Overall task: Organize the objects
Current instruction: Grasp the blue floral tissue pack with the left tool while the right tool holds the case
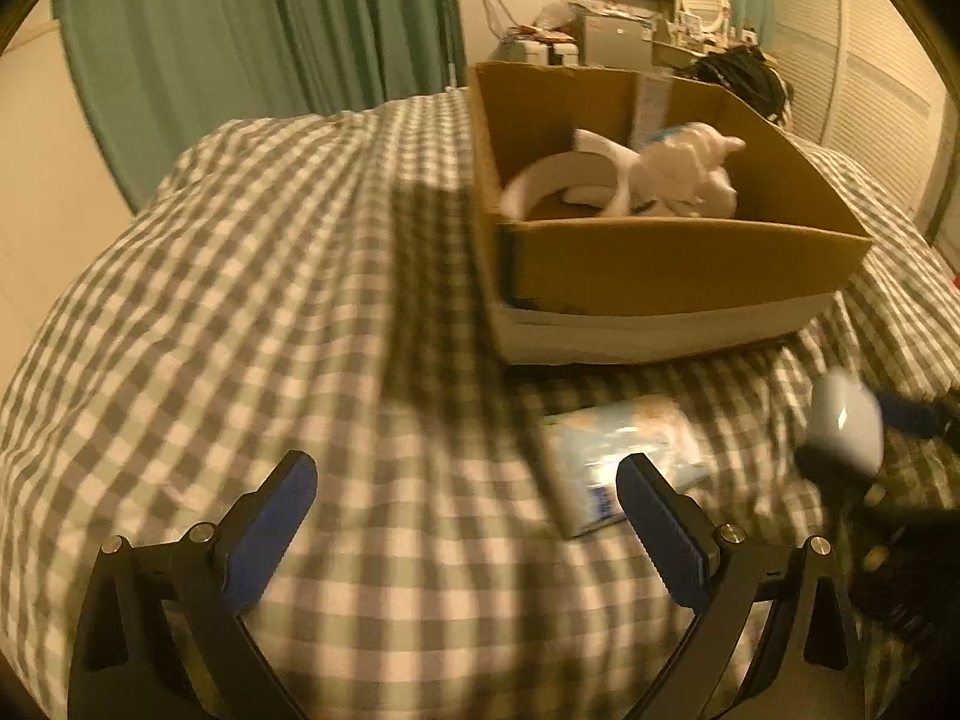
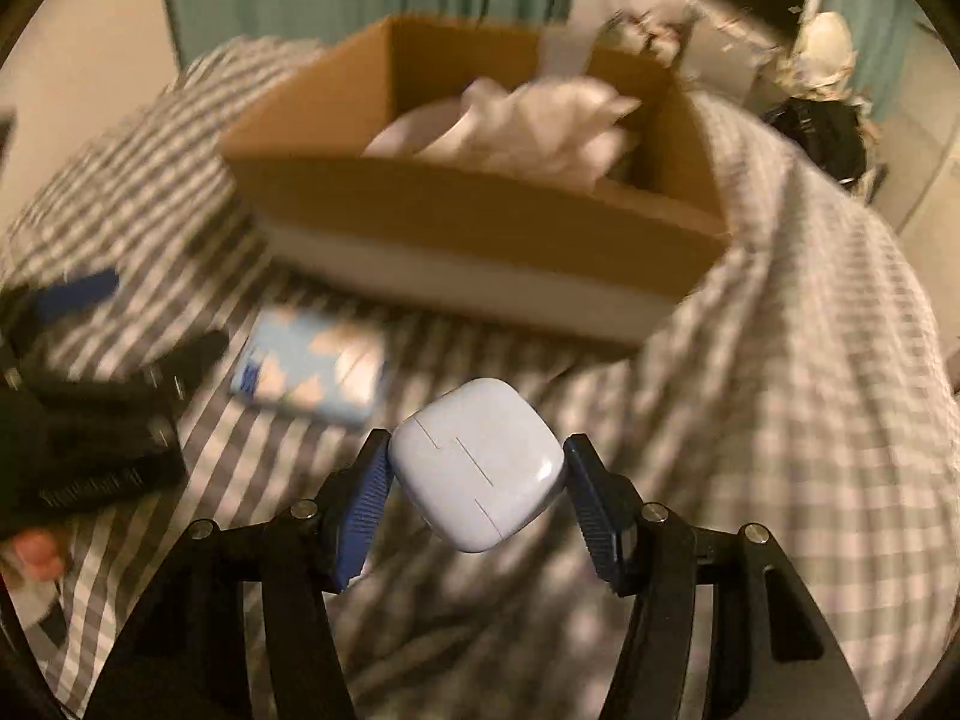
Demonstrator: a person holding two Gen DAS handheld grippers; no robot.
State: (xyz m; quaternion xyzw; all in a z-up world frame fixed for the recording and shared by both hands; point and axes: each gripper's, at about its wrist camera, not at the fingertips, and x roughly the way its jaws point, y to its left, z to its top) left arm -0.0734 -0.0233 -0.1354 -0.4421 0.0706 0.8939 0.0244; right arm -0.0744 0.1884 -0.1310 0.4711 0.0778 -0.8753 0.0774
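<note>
Left wrist view: checked bed cover, green curtains; left tongs apart, empty; tissue pack just beyond the inner tip, cardboard box farther ahead.
Right wrist view: right tongs clamped on a pale case.

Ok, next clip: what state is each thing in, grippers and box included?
Right gripper: shut on the white case.
Left gripper: open, nothing between its fingers.
Cardboard box: open-topped, on the checked bedding, white items inside.
Blue packet: flat on the bedding, outside the box.
</note>
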